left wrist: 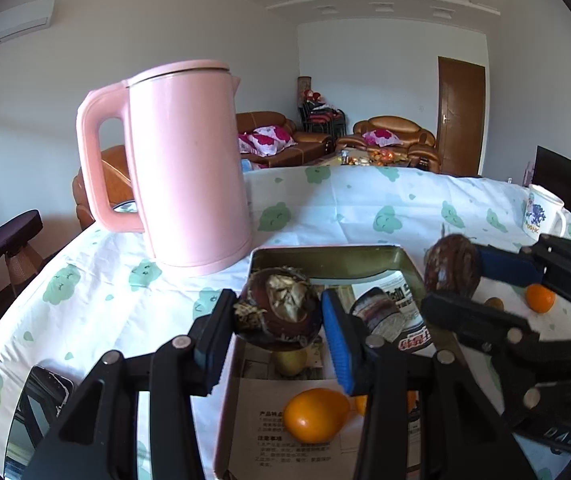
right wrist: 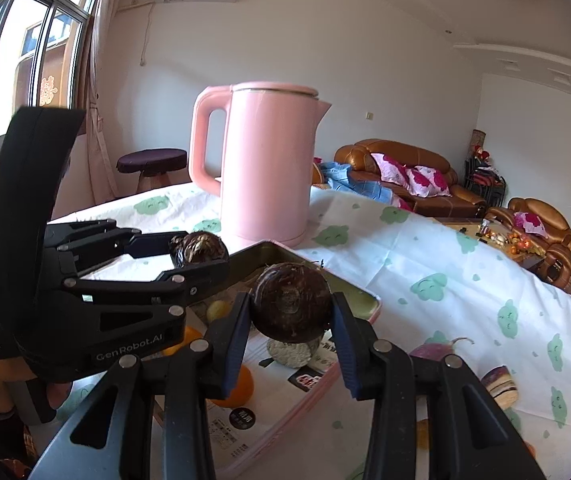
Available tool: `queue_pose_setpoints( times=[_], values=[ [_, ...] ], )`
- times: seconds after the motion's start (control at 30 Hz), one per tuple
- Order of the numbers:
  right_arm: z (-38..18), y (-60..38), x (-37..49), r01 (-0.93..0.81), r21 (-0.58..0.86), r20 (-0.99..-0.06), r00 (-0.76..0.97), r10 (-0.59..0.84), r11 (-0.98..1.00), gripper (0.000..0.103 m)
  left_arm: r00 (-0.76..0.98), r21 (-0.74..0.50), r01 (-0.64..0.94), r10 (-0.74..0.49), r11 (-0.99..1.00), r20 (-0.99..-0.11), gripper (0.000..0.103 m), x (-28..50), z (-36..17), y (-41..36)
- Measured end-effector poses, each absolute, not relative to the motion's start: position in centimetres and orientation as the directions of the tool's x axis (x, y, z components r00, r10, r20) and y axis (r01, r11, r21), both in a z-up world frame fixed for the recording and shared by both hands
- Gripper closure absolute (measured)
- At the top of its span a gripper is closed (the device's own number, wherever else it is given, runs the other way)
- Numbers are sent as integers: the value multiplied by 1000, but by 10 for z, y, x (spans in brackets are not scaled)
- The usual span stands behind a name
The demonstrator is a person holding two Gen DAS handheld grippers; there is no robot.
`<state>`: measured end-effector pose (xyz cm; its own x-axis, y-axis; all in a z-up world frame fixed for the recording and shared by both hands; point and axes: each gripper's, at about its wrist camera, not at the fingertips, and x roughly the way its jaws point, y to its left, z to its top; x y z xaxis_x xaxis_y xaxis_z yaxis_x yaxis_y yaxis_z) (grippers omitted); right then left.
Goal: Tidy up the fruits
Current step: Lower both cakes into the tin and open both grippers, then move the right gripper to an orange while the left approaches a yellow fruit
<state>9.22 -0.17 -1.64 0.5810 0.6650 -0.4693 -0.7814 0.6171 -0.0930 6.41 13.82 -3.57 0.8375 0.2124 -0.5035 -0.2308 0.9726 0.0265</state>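
Each tool grips a dark round fruit, the left tool (left wrist: 281, 316) and right tool (right wrist: 291, 316) should lower gently into the tin tray (left wrist: 325, 256) before releasing.

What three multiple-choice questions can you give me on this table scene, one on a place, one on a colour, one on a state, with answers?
1. Where does the kettle stand?
A. inside the tin
B. on the tablecloth beyond the tin
C. on the stool

2. What colour is the kettle?
A. pink
B. green
C. black

3. What is the right gripper doing?
A. open and empty
B. shut on a mug
C. shut on a dark brown fruit

Answers: 1 B, it stands on the tablecloth behind the tin. 2 A, its body is pink. 3 C, both pads press the dark brown fruit.
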Motion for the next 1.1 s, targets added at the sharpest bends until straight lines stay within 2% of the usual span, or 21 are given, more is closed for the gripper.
queue_pose_setpoints(
  times=[0.67, 0.7, 0.77, 0.8, 0.83, 0.97, 1.03, 1.1],
  values=[
    [-41, 16, 99, -814, -63, -578, 501, 643, 577, 61, 797, 56, -225, 217, 973, -564, 56, 75, -47, 140],
    [-43, 17, 100, -818, -57, -591, 489, 642, 572, 61, 798, 58, -230, 223, 971, -560, 53, 74, -46, 140],
    [-47, 20, 100, -824, -55, -616, 472, 630, 564, 56, 803, 57, -232, 224, 971, -553, 41, 71, -43, 139],
    [-47, 20, 99, -822, -63, -617, 478, 625, 566, 48, 806, 57, -235, 227, 970, -546, 32, 69, -42, 138],
    [-46, 19, 98, -817, -69, -607, 490, 626, 573, 45, 812, 59, -241, 234, 969, -534, 26, 66, -39, 136],
    [-36, 3, 95, -802, -51, -572, 512, 640, 596, 45, 843, 38, -226, 215, 973, -493, 24, 56, -25, 130],
    [-30, -10, 94, -788, -63, -554, 538, 635, 613, 45, 859, 25, -222, 207, 975, -469, 17, 53, -17, 124],
    [-25, -27, 94, -770, -70, -536, 566, 627, 635, 44, 872, 9, -216, 197, 976, -449, 14, 50, -11, 118]
  ],
)
